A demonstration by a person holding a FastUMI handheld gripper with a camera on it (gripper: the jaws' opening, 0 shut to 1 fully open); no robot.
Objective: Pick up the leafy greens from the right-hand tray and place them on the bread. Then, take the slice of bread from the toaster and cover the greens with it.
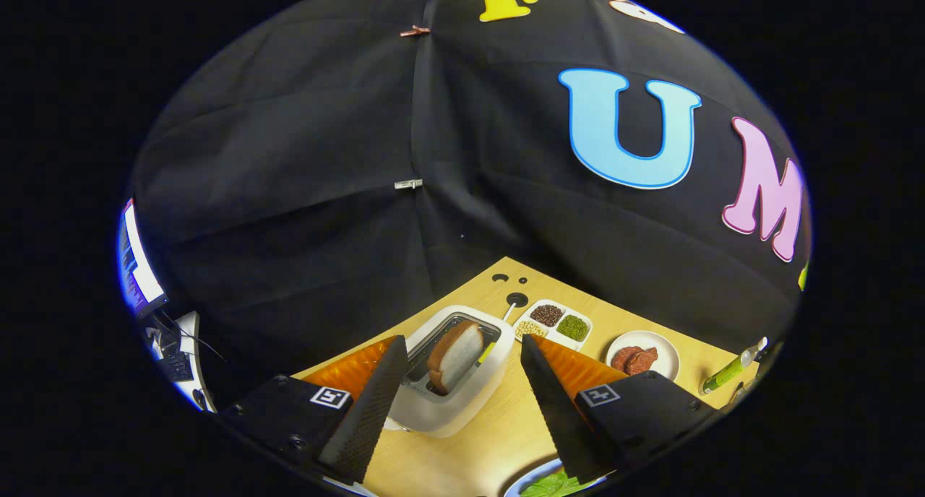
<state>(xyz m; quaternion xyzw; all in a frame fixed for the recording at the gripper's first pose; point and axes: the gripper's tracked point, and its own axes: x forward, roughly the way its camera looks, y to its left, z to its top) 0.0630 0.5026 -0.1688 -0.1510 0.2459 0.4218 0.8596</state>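
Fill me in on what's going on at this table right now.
A person is holding a two-finger gripper above a wooden table. Its fingers stand open and empty, with a white toaster between and just ahead of them. A slice of bread stands in the toaster slot. Leafy greens lie on a dish beside the right finger. Beyond sit a tray of seeds and a plate of meat.

Legible text, brands, numbers: none. Showing only square black-and-white coded markers, one sitting on each black finger mount of the gripper, fingers standing wide apart with nothing between the pads. Glowing at the booth's edge, a screen, too small and skewed for reading.
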